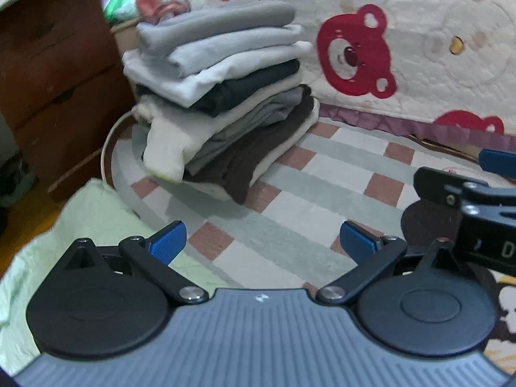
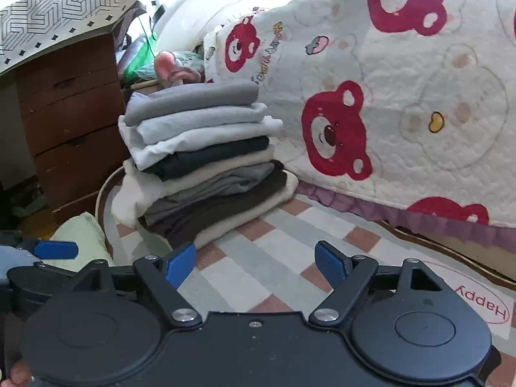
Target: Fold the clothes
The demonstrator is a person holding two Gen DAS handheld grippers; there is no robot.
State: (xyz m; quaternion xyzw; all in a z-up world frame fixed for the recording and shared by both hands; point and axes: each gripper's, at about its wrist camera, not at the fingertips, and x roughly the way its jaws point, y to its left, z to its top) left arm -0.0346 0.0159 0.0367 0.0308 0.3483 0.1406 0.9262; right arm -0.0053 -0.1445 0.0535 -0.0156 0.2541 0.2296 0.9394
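Observation:
A tall stack of folded clothes [image 1: 222,96] in grey, white, black and brown stands on the checked mat, a little ahead of both grippers; the right wrist view shows the same stack [image 2: 206,161]. My left gripper [image 1: 262,242] is open over the mat, nothing between its blue pads. My right gripper [image 2: 256,262] is open too, its jaws wide apart and empty over the mat. The right gripper's body shows at the right edge of the left wrist view, and one blue pad of the left gripper shows at the left edge of the right wrist view.
A checked mat [image 1: 322,193] in grey, white and pink covers the floor. A quilt with red bears [image 2: 403,113] hangs over a bed behind the stack. A brown wooden dresser [image 2: 71,122] stands at the left. A pale green cloth [image 1: 80,225] lies at the mat's left edge.

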